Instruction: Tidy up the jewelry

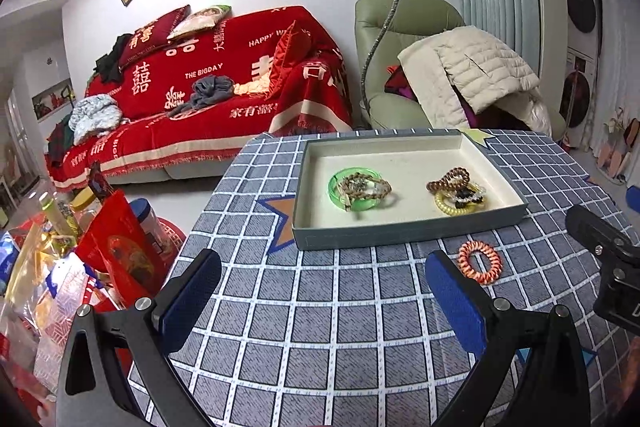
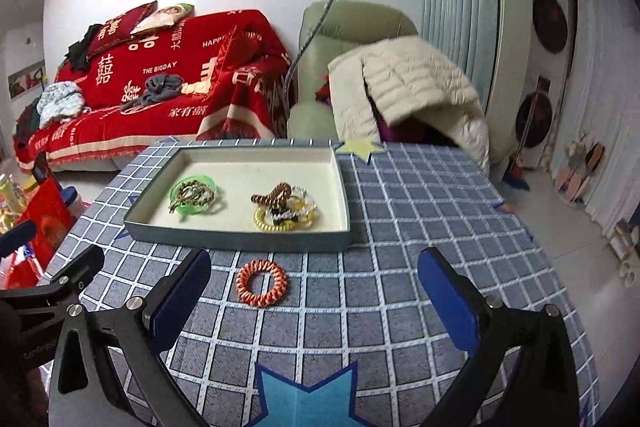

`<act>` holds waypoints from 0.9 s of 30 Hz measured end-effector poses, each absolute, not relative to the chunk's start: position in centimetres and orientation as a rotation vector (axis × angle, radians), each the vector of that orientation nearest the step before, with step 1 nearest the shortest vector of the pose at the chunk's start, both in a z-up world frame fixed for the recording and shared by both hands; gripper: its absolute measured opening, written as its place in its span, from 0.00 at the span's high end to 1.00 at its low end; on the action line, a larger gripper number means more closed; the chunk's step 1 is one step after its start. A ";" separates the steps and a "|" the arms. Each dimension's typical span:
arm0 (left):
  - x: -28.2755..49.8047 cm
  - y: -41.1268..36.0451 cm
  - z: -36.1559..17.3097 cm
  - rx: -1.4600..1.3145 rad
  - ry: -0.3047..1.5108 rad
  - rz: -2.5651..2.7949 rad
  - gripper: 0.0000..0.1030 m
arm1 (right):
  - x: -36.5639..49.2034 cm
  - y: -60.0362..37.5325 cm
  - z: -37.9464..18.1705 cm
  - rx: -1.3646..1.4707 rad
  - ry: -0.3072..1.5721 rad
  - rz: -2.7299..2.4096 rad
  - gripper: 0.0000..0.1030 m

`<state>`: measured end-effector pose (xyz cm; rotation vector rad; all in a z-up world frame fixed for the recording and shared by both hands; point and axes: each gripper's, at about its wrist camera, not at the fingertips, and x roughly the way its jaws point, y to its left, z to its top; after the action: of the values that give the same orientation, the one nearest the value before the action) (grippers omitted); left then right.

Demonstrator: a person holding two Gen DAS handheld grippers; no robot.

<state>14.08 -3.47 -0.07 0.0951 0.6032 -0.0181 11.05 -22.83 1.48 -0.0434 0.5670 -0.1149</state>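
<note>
Two jewelry heaps (image 2: 245, 203) inside tray (image 2: 240, 237); orange coil band (image 2: 261, 281) outside, just beside.

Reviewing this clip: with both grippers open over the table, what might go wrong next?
1. The orange spiral hair tie lies flat on the blue checked tablecloth; pads may snag cloth or slip off.
2. It sits close to the grey-blue tray wall, so the right gripper may nudge the tray.
3. The left gripper is close by and might collide.

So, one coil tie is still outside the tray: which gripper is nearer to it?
Right: the coil tie lies just ahead between its open fingers. The left has it off beyond its right finger.
</note>
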 end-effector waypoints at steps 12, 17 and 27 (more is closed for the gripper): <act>15.4 -3.7 -0.8 0.082 0.603 0.001 0.00 | 12.7 -23.1 1.1 -0.019 0.585 -0.120 0.00; 15.7 -3.5 -1.0 0.061 0.623 -0.005 0.00 | 13.0 -23.1 1.1 -0.017 0.579 -0.128 0.00; 16.0 -3.3 -1.2 0.053 0.638 -0.012 0.00 | 13.1 -23.0 1.0 -0.020 0.580 -0.125 0.00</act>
<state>15.97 -3.29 -1.17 0.0531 0.6383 -0.0120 13.11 -22.99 0.99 -0.0204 0.5799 -0.1247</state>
